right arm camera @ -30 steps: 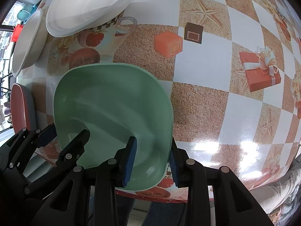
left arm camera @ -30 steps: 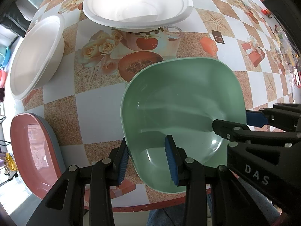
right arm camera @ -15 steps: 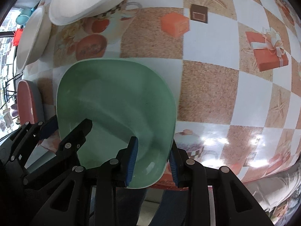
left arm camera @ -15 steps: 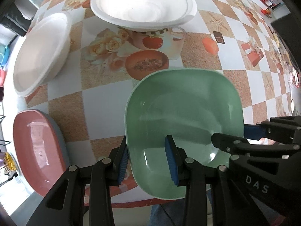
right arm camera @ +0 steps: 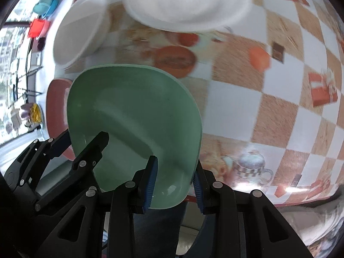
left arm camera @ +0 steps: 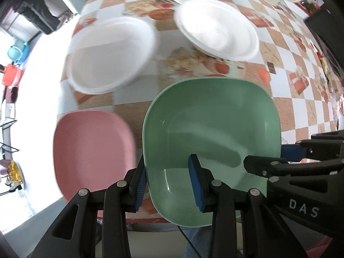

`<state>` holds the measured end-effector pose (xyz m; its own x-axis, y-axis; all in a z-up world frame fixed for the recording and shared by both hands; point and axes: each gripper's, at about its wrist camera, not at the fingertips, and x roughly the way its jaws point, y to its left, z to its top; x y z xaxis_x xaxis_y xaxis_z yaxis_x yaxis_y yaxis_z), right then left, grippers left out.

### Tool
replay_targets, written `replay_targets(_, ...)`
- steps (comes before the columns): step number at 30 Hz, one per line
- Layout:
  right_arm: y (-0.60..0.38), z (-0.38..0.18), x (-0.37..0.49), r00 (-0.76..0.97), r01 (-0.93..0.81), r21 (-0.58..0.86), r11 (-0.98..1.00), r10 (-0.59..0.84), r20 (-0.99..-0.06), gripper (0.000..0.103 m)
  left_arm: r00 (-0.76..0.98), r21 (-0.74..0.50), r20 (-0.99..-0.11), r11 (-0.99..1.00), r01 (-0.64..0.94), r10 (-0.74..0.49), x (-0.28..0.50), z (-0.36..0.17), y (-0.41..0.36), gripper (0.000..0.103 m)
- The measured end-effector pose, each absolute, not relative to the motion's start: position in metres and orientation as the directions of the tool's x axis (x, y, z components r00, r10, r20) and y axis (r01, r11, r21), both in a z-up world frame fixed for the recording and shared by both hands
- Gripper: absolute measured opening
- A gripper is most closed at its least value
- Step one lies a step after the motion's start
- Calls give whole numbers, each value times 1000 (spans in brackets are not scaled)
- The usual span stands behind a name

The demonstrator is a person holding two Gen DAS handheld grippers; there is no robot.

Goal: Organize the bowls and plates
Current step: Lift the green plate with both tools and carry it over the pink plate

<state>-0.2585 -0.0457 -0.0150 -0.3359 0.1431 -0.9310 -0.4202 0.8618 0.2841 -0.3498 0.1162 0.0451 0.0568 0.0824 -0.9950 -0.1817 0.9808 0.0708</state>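
Grippers first: the left gripper (left arm camera: 167,180) is clamped on the near-left rim of the green bowl (left arm camera: 211,133), one blue pad outside the wall and one inside, and the right gripper (right arm camera: 174,185) pinches the near-right rim of the same bowl in the same way, so the bowl hangs between the two, lifted off the desk (left arm camera: 286,99) and partly past its near edge. In the left wrist view the pink plate (left arm camera: 92,150) lies at lower left, just beside the bowl's left rim, with a white bowl (left arm camera: 111,53) above it at upper left and a white plate (left arm camera: 217,29) at upper centre; a third white dish and a pale green pot sit at the very top. The step in hand looks like carrying the green bowl toward the pink plate to stack it — the next move calls for sliding it left until it is centred over the plate, lowering it level, then opening both grippers together so it does not tip. Compared with a second ago, the bowl has risen and drifted left — the pink plate, then half cut off at the frame's left edge, now shows nearly whole, and the desk is motion-blurred.
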Motion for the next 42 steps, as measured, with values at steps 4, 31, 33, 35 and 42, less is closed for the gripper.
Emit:
replay_targets(4, -23, -7, -268, -341, -431, 309, 848, 164, -926, 35, 62, 90, -992, 971, -223, 107, -355, 57, 135, 40)
replay_targets(31, 89, -25, -292, -431, -409, 379, 830, 190, -882, 35, 74, 139, -984, 962, -234, 160, -402, 49, 249, 40)
replay_targets(33, 88, -26, -292, -432, -409, 381, 829, 192, -881, 35, 77, 138, -984, 964, -228, 159, -403, 47, 249, 40)
replay_targets(35, 87, -26, -289, -437, -404, 393, 826, 203, -876, 35, 82, 149, -982, 963, -222, 171, -404, 47, 250, 42)
replay_targets(42, 61, -10, -274, -389, -430, 388, 815, 221, -894, 65, 121, 206, -961, 936, -286, 249, -411, 59, 248, 78)
